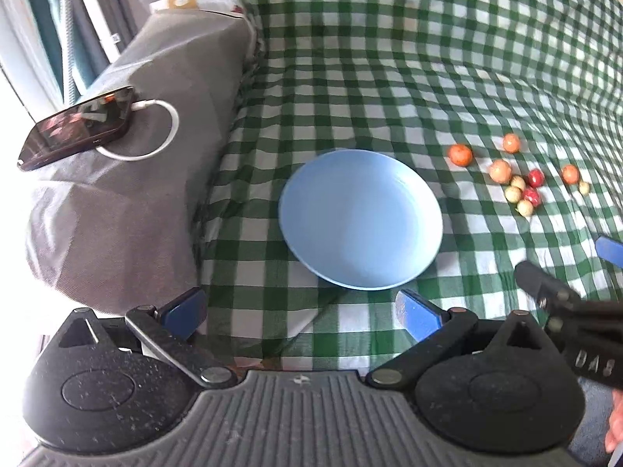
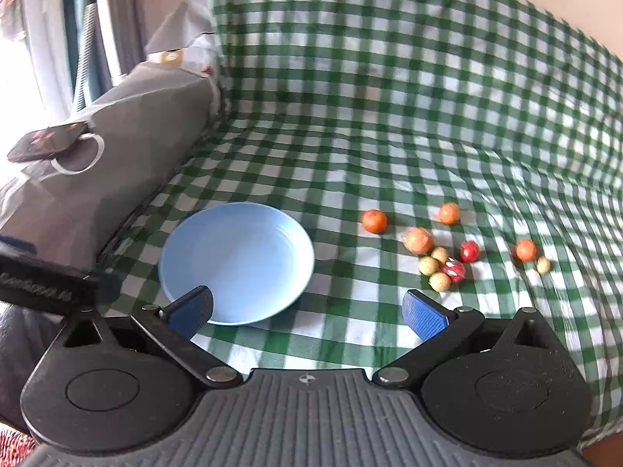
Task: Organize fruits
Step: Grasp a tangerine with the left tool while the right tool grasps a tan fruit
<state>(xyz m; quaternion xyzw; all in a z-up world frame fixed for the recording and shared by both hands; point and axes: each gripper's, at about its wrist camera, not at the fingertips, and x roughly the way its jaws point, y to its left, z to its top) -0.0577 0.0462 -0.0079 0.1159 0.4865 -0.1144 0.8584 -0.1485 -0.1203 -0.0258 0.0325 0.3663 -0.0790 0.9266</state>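
Both grippers [image 1: 301,311] [image 2: 307,311] wide open, empty, fruits [image 2: 440,257] ahead right, beside plate [image 2: 237,262]

Right gripper [image 2: 307,313] hangs wide open, empty. Blue plate [image 2: 237,260] sits bare; small fruits [image 2: 440,251], slightly blurred, scatter right of it on checked cloth [image 2: 389,116].

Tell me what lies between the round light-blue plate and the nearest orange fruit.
Only bare green-checked cloth separates the plate from the orange fruit, clearest in the right wrist view.
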